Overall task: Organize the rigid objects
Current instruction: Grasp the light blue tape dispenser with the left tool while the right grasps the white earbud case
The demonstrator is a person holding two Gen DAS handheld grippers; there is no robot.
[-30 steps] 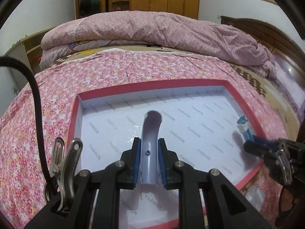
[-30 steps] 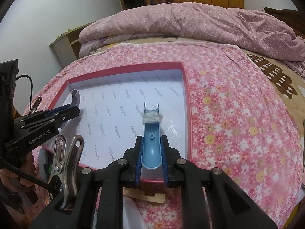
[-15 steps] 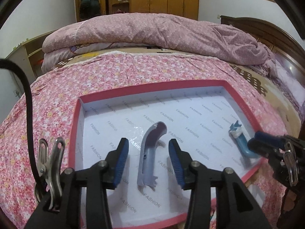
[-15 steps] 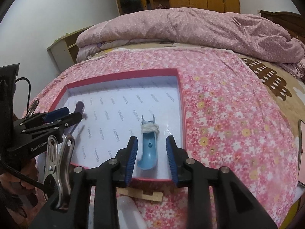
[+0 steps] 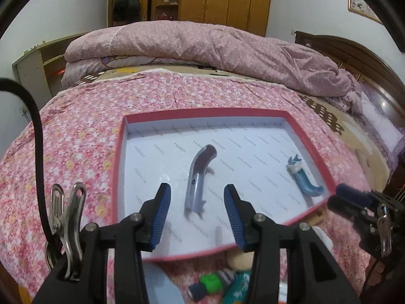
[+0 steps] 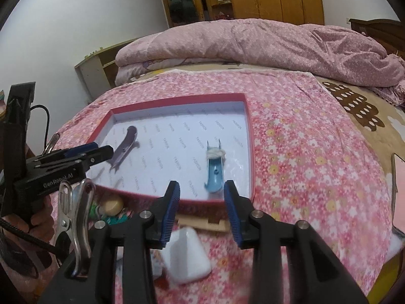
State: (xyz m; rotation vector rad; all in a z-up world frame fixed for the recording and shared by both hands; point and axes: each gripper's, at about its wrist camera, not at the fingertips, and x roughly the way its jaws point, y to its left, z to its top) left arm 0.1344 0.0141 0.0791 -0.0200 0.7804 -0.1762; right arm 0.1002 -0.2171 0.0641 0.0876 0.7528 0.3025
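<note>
Lying apart in the red-rimmed box [image 5: 119,167] are a grey piece [image 5: 198,177] and a blue piece [image 6: 214,169], both tools spread, empty.

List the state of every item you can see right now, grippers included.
left gripper: open, holding nothing.
right gripper: open, holding nothing.
purple slide piece: lying loose in the box.
blue slide piece: lying loose in the box, white wrap at one end.
red box: open, no lid on.
</note>
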